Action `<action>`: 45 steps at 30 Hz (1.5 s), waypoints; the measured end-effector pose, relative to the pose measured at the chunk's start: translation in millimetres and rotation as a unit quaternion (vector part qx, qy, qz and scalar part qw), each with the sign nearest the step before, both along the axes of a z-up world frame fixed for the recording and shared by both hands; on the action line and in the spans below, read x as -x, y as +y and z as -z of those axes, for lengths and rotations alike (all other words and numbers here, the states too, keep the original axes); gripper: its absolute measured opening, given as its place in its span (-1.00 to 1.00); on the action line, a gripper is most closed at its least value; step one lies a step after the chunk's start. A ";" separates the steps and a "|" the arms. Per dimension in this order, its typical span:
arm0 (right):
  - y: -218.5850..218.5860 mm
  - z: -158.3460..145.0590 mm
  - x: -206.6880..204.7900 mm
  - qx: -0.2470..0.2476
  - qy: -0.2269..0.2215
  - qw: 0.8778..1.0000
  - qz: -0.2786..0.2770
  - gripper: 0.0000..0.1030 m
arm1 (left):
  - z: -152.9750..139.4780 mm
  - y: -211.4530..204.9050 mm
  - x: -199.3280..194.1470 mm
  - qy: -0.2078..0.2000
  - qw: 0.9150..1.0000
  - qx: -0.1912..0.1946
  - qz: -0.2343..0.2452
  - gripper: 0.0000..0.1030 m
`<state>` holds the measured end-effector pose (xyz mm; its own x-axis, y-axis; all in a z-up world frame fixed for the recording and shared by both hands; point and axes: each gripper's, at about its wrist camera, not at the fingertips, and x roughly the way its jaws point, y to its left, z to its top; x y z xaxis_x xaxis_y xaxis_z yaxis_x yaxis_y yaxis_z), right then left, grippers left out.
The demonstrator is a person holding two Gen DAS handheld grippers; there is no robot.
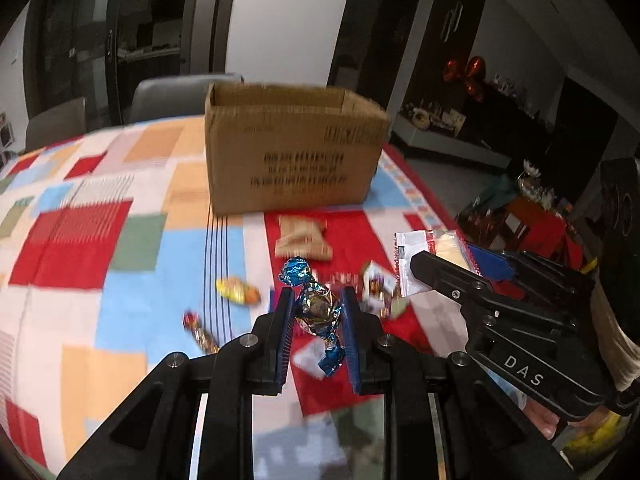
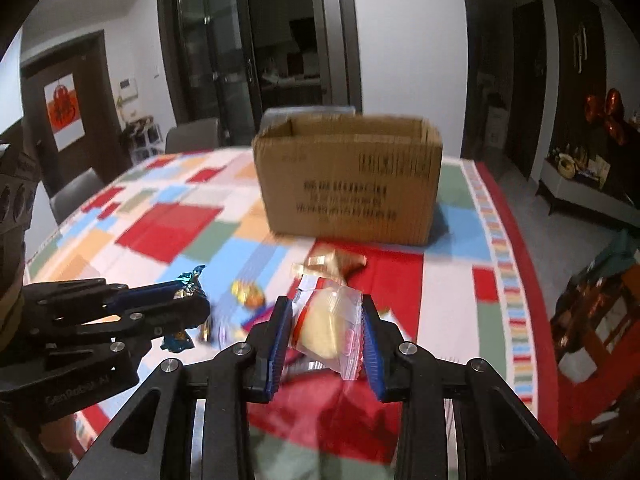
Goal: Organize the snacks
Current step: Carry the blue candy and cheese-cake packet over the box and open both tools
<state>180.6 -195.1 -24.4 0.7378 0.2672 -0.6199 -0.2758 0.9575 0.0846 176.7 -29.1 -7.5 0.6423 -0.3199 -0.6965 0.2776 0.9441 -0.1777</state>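
A blue-and-gold foil candy [image 1: 316, 308] is seen clamped between the blue pads of the left gripper [image 1: 317, 312], low centre of the left wrist view, its twisted ends sticking out above and below the fingers. A clear packet with a pale yellow cake [image 2: 326, 330] is held squeezed between the pads of the right gripper [image 2: 326, 332], low centre of the right wrist view; the packet is tilted. Both loads are carried above a patchwork tablecloth [image 1: 120, 240] of red, blue, orange and white squares. An open cardboard box [image 1: 294, 152] is noted upright on the cloth at upper centre, well apart from both grippers. Loose snacks are left on the cloth between box and grippers: a tan crumpled packet [image 1: 302, 242] just in front of the box, a yellow-orange wrapped sweet [image 1: 238, 290] at centre left, a red-and-gold wrapped sweet [image 1: 200, 332] lower left. Other small wrappers near the right gripper are too blurred to tell. Grey chairs [image 1: 176, 96] are visible behind the table, upper left.
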 end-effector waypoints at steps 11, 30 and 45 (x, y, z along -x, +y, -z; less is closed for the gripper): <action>2.0 -51.4 -57.4 -0.018 -0.057 0.998 0.012 -0.33 | -50.9 -0.1 -65.9 -0.055 0.998 -0.014 0.007 -0.55; 2.0 -76.3 -189.9 -0.012 -0.044 0.998 0.041 -0.33 | -64.0 -1.8 -213.7 -0.033 0.999 -0.025 -0.002 -0.55; -4.9 -66.4 -228.8 0.038 -0.026 0.997 0.061 0.25 | -59.7 -2.7 -242.9 -0.018 0.998 -0.046 -0.036 0.26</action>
<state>409.4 -200.0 42.0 0.7943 0.1270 -0.5941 -0.1581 0.9874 -0.0004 419.6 -31.8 52.2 0.6861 -0.2071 -0.6974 0.2130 0.9738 -0.0797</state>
